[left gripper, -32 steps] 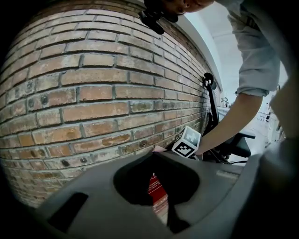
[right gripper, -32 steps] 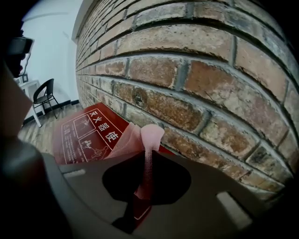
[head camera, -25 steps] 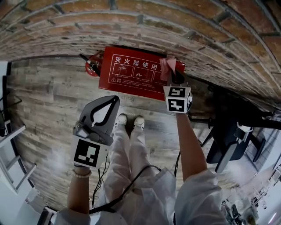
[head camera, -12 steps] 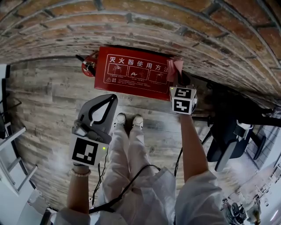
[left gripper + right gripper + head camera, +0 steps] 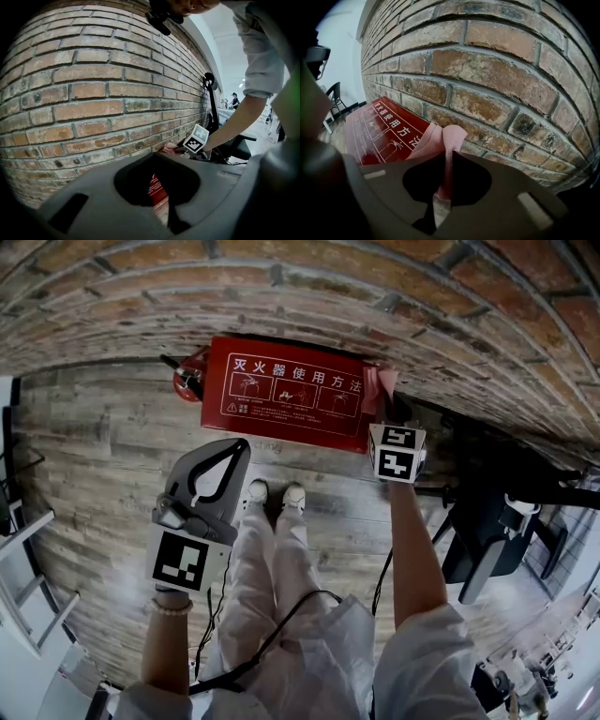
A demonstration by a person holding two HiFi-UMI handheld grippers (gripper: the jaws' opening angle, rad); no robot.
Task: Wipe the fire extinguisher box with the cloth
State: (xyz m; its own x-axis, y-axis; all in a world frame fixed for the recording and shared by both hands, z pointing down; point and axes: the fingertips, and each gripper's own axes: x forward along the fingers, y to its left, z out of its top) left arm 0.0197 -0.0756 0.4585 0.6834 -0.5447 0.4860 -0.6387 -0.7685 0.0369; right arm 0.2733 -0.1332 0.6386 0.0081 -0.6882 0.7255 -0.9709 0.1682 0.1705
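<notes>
right tool point(image 5: 446, 157) clamped on pink cloth point(image 5: 452, 133), cloth against right end of red box point(image 5: 291, 395) | box on floor against brick wall point(image 5: 281, 296) (extinguisher point(image 5: 192, 381) just beside its left end) | left tool point(image 5: 234, 454) jaws together, empty, apart from box

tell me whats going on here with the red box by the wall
A person holds tongs in each hand. The right tongs are shut on a pink cloth, which is at the right end of the red fire extinguisher box. The box stands on the wooden floor against the brick wall. The left tongs are shut and empty, held back from the box.
</notes>
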